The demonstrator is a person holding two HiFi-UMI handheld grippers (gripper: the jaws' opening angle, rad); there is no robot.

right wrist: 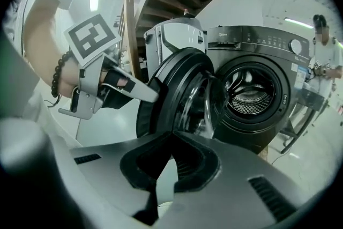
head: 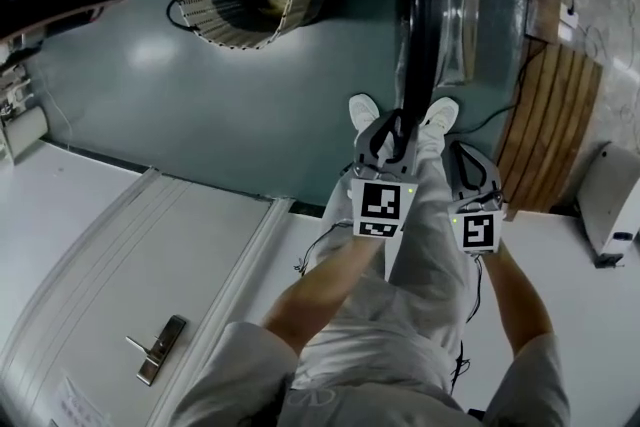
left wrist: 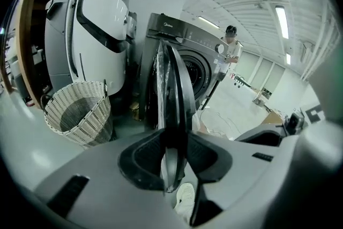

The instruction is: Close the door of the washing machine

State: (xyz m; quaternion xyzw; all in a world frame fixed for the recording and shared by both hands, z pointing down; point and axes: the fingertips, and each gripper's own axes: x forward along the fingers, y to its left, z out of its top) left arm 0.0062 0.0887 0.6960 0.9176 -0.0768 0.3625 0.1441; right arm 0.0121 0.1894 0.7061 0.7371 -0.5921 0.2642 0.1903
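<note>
Washer door (right wrist: 177, 88) stands half open before the drum (right wrist: 252, 95), its rim clamped edge-on between the jaws of the left gripper (head: 388, 130), while the right gripper (right wrist: 172, 135), jaws together and empty, hovers just beside it.

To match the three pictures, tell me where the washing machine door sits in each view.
Head view: washing machine door edge-on, a dark band at top, right of centre.
Left gripper view: centre, edge-on between the fingers.
Right gripper view: left of centre, swung open.
Shared landmark: left gripper at the door's rim.
</note>
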